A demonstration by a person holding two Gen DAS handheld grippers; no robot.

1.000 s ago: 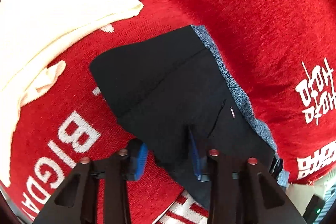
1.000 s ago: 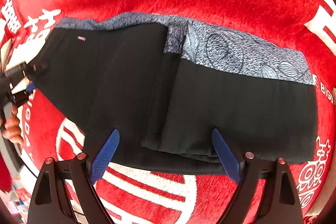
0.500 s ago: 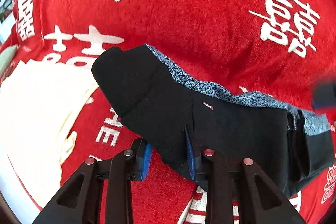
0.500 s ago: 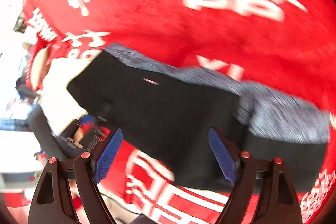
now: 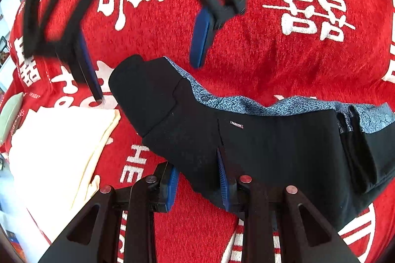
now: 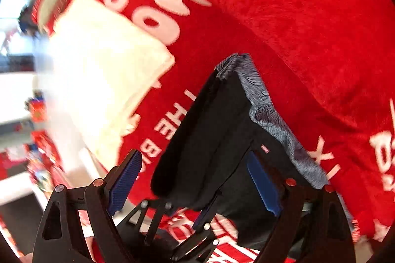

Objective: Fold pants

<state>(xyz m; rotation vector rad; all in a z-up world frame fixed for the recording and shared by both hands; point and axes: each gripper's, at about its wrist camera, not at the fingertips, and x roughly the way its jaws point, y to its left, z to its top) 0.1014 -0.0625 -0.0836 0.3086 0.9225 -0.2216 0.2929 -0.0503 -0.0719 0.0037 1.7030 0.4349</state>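
Pants (image 5: 259, 147) lie folded into a long band on red blanket (image 5: 246, 53), near edge pinched betw. left gripper (image 5: 197, 181) pads, just ahead of it. Since 1 s ago the right gripper (image 5: 145, 58) has swung from the far end over to the left one's end; it now hovers above the band tip, jaws wide apart, holding nothing. Prob. set to grab that end w/ the left for the next fold. Cream cloth (image 5: 56, 147) sits left of left gripper.
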